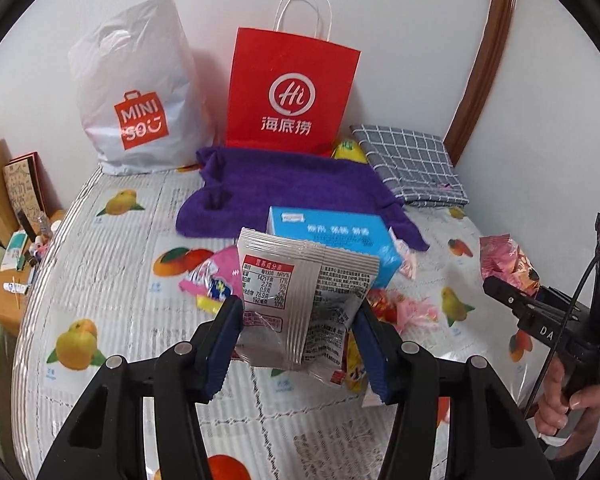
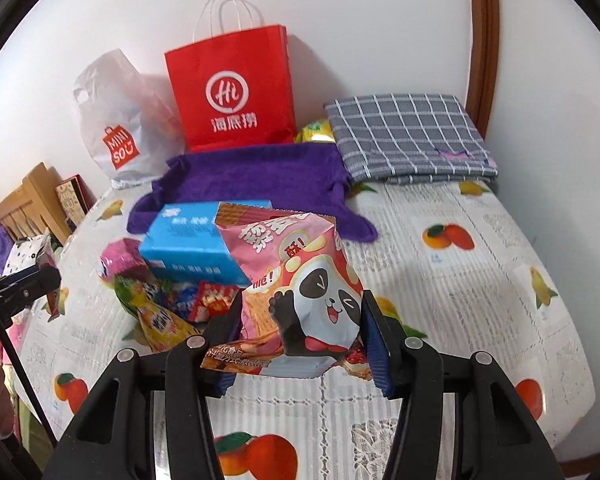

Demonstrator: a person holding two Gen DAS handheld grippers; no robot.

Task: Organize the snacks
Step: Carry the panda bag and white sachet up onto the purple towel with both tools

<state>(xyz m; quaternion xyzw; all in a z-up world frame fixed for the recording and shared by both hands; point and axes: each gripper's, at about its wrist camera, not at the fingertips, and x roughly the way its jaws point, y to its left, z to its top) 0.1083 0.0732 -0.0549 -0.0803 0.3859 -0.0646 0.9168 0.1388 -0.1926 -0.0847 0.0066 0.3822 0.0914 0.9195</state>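
Left hand-held gripper (image 1: pixel 300 336) pinches a silver snack packet (image 1: pixel 300 300); right hand-held gripper (image 2: pixel 300 336) pinches a pink panda packet (image 2: pixel 300 288), both lifted above the snack pile (image 2: pixel 172 308) on the worktop (image 2: pixel 480 280). Pkts look light, crinkly, slippery, prob. crushable: grip mid-body w/ gentle squeeze.

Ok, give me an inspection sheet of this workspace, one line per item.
Surface: table under a fruit-print cover.
Job's things: silver snack packet and pink panda snack bag, both lifted; blue box and loose snacks on the table.
Clutter: purple cloth, folded grey checked cloth, red paper bag, white plastic bag.
Grippers: left gripper shut on the silver packet; right gripper shut on the panda bag.
Cables: black cable along the right gripper.
Surroundings: white wall, wooden trim.
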